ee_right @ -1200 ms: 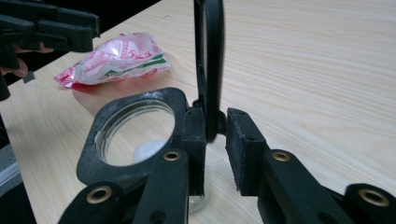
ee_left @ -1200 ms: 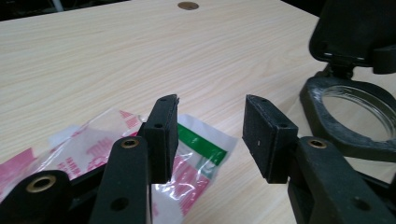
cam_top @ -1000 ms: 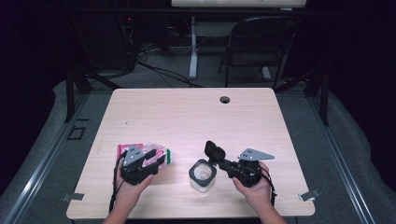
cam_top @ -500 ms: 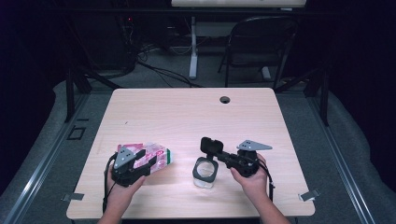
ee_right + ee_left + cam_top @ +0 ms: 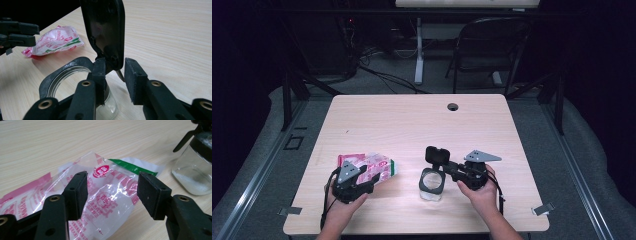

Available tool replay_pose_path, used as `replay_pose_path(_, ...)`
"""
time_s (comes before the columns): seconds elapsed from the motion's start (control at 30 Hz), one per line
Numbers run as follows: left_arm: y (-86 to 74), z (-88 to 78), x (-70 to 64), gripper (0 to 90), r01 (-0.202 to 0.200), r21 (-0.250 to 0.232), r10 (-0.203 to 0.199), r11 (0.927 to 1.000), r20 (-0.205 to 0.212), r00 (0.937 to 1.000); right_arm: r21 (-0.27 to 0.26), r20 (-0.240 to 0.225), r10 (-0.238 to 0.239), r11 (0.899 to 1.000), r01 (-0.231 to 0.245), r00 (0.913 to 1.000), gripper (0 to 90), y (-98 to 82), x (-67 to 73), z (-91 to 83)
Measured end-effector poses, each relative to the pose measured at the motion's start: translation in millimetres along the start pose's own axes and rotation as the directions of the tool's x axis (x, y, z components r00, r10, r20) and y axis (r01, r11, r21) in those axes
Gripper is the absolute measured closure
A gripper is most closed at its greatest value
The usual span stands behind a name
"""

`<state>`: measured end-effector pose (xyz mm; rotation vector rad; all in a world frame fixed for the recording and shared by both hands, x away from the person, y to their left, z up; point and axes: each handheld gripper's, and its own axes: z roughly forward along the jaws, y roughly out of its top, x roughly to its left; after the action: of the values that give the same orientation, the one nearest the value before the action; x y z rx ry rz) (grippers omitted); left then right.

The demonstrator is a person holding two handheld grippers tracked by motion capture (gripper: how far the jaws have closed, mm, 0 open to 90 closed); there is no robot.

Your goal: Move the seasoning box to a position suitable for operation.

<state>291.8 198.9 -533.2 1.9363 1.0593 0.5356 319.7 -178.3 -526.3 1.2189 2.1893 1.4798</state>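
A pink-and-white plastic bag [image 5: 368, 166] with a green edge lies flat on the wooden table [image 5: 412, 125]. My left gripper [image 5: 371, 181] is just short of the bag [image 5: 105, 205]. Its jaws have just been opening and stand wide, the pads [image 5: 77, 190] touching nothing. A glass jar [image 5: 432, 184] stands to the right with its black hinged lid [image 5: 438, 155] raised. My right gripper [image 5: 115, 72] has the lid [image 5: 105, 27] between its jaws. They have just been opening, and a gap shows at one pad [image 5: 133, 77].
A round cable hole [image 5: 453, 106] sits near the table's far edge. The jar [image 5: 192, 172] is close to the bag's right end. My left gripper [image 5: 17, 32] shows beyond the bag [image 5: 56, 40] in the right gripper view. A chair [image 5: 492, 45] stands behind the table.
The left gripper let the bag go and slid back to the near left, so the bag now lies flat. The right gripper's jaws have spread at the raised jar lid.
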Motion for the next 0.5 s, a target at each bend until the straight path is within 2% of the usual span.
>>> replay_pose_path(0.13, -1.2, 7.9, -6.0, 39.1, -0.033, 0.014, 0.033, 0.9994, 0.010, 0.9994, 0.004, 0.006, -0.002, 1.000, 0.002, 1.0000, 68.4, -1.8, 0.3, -4.2)
replay_pose_path(0.17, -1.3, 9.9, -7.5, 38.5, -0.039, 0.020, 0.038, 0.9991, 0.017, 0.9991, -0.009, 0.007, 0.003, 1.000, -0.002, 1.0000, 68.2, -2.7, 0.6, -4.8)
replay_pose_path(0.37, -2.2, 21.3, -16.1, 34.3, -0.079, 0.045, 0.079, 0.9959, 0.008, 0.9969, -0.006, 0.016, 0.005, 1.000, -0.005, 0.9999, 66.5, -5.6, -1.7, -11.2)
replay_pose_path(0.5, -1.2, 23.2, -19.6, 33.6, -0.087, 0.043, 0.087, 0.9953, 0.017, 0.9961, -0.014, 0.022, 0.013, 1.000, -0.013, 0.9997, 66.1, -7.4, -2.7, -14.6)
